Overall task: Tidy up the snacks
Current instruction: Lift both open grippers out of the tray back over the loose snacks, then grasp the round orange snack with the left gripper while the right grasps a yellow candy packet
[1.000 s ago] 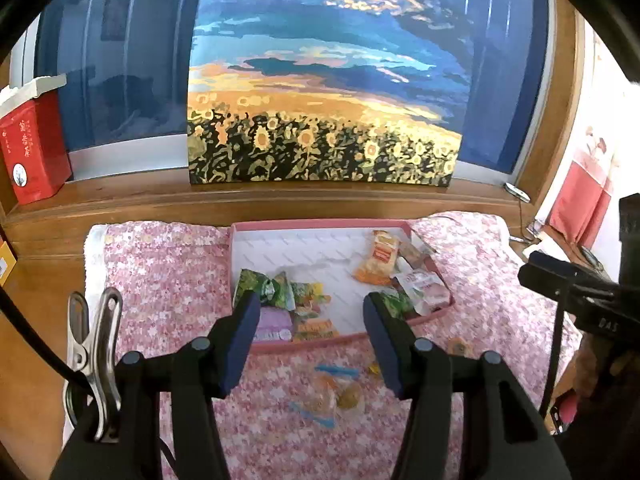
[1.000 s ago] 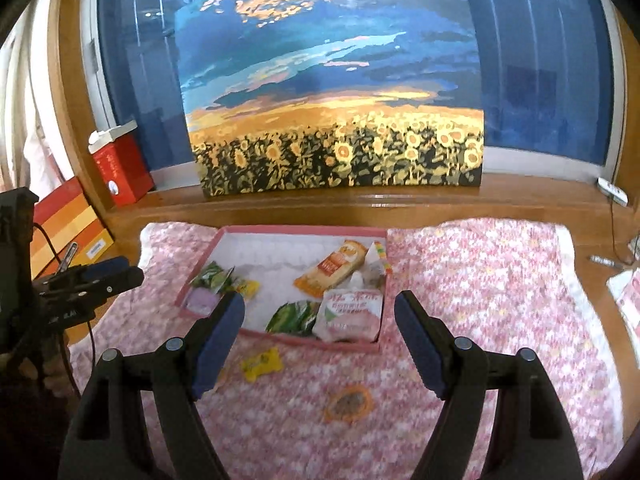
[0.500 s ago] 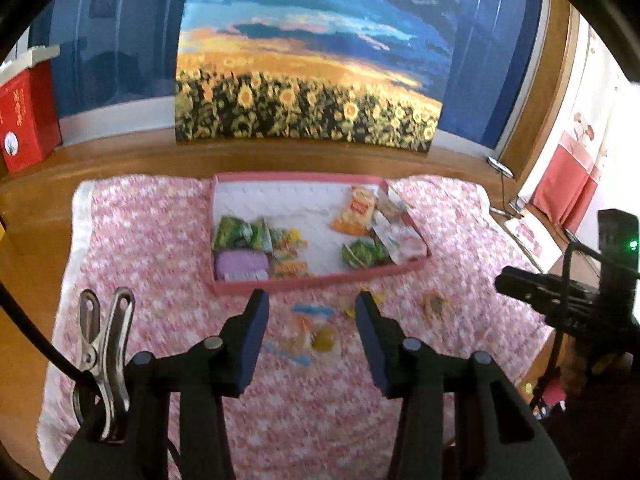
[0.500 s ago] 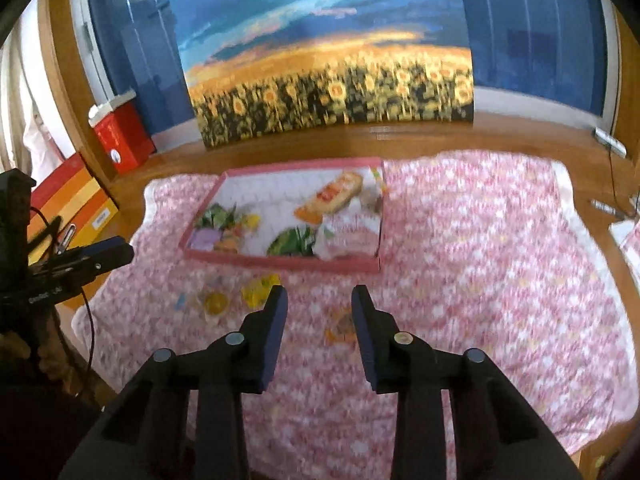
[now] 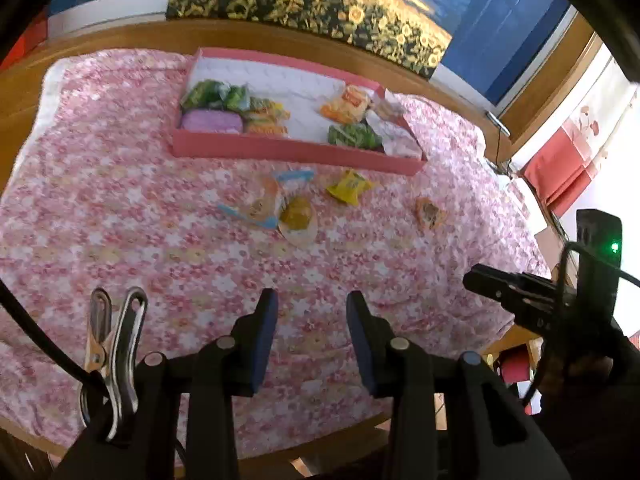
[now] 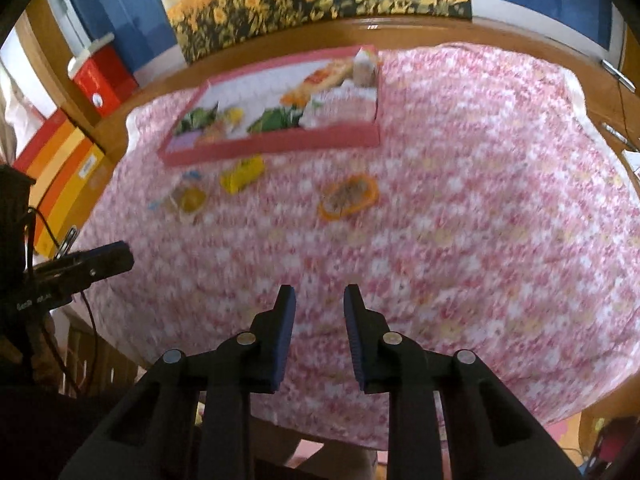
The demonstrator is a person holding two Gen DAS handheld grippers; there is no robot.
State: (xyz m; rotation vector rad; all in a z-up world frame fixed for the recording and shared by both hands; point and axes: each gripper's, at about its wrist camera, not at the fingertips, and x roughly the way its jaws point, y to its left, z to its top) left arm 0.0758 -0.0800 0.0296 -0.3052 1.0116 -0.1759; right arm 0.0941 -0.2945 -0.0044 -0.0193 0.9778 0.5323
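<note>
Risk, miss: could close on cloth (image 5: 120, 208) instead of a snack; cause, thin flat packets lying flush on a soft, wrinkling cover.
Risk, double pick: clear pack (image 5: 262, 204) and round pack (image 5: 298, 218) touch and overlap; a narrow gap could pinch both or drag one.
Risk, slip: glossy wrappers, pinched at an edge, likely to slide out on the way to the tray (image 5: 296, 150).
Risk, tray knock: near wall of tray stands just beyond the loose snacks; an overshoot could shove it or spill what lies inside.
Risk, crossing: both tools aimed at one small cluster; right tool shows at the right edge of the left view, so a clash is possible.
Risk, sight: right view blurred, so fine placement hard to judge there.
Left gripper (image 5: 311, 312): jaws have just been closing, now apart by a modest gap, nothing between them, only cloth below.
Right gripper (image 6: 319, 306): jaws have just been closing, now narrowly apart, empty.
Snacks vs left jaws: clear pack and round pack far of the tips, roughly in line; yellow pack (image 5: 349, 187) far and slightly right; well apart, no contact.
Snacks vs right jaws: orange pack (image 6: 349, 197) far of the tips, slightly right; yellow pack further left; well apart.
Tray: far of all loose snacks, already holding several packs.
Stage, as judged: approach, no pick begun.
</note>
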